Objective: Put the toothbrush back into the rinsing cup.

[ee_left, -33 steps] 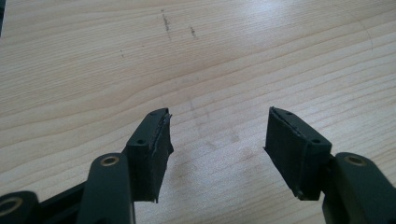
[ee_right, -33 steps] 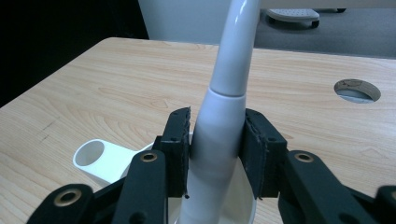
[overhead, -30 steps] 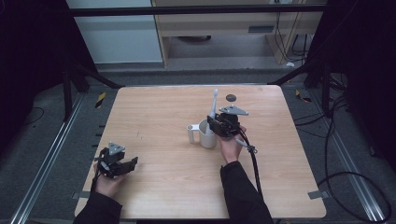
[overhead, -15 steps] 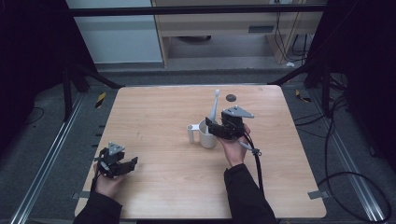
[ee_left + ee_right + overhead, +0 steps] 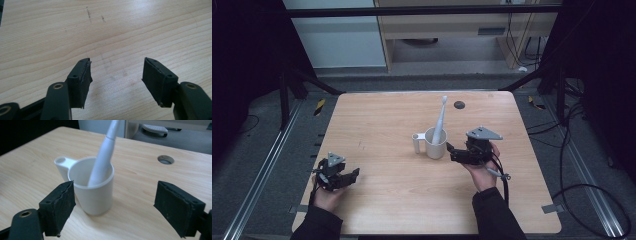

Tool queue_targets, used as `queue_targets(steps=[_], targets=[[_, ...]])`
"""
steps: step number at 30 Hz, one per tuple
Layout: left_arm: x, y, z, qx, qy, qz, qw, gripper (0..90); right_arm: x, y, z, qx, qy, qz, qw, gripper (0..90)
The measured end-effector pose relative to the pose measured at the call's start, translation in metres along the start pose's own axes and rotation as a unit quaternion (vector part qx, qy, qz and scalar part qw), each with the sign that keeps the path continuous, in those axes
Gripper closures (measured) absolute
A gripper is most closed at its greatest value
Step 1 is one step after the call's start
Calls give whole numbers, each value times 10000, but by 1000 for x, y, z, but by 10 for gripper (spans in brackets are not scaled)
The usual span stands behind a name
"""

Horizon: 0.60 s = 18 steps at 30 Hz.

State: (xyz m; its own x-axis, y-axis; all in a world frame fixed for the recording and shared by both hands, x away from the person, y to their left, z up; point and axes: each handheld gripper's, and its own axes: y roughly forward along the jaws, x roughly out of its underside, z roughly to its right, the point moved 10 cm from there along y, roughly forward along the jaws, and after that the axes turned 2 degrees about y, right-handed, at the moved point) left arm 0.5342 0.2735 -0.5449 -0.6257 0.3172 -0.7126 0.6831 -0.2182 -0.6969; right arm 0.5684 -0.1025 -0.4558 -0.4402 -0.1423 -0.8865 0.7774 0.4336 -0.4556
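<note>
1. A white plastic cup with a side handle [image 5: 435, 143] stands upright near the middle of the light wooden table [image 5: 387, 120]; a white toothbrush [image 5: 440, 117] leans inside it.
2. The right gripper [image 5: 455, 153] sits just beside the cup, apart from it, jaws spread wide and empty.
3. The left gripper [image 5: 346, 176] rests near the table's front-left edge, jaws parted, nothing between them.
4. Bare wood lies between the grippers and toward the far edge.
5. The right gripper view shows the cup's handle loop [image 5: 62, 162] and a round hole in the tabletop [image 5: 165, 159]; the left gripper view shows faint scuff marks [image 5: 88, 13].
</note>
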Motion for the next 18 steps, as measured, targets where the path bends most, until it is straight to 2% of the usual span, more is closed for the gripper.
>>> queue_targets(steps=[7, 18], targets=[[1, 1, 0, -5, 23, -27, 10000, 361, 29, -26, 21, 214, -157, -135, 9996, 147], [1, 0, 1, -13, 93, 16, 10000, 313, 71, -52, 57, 545, -92, -296, 9980, 144]])
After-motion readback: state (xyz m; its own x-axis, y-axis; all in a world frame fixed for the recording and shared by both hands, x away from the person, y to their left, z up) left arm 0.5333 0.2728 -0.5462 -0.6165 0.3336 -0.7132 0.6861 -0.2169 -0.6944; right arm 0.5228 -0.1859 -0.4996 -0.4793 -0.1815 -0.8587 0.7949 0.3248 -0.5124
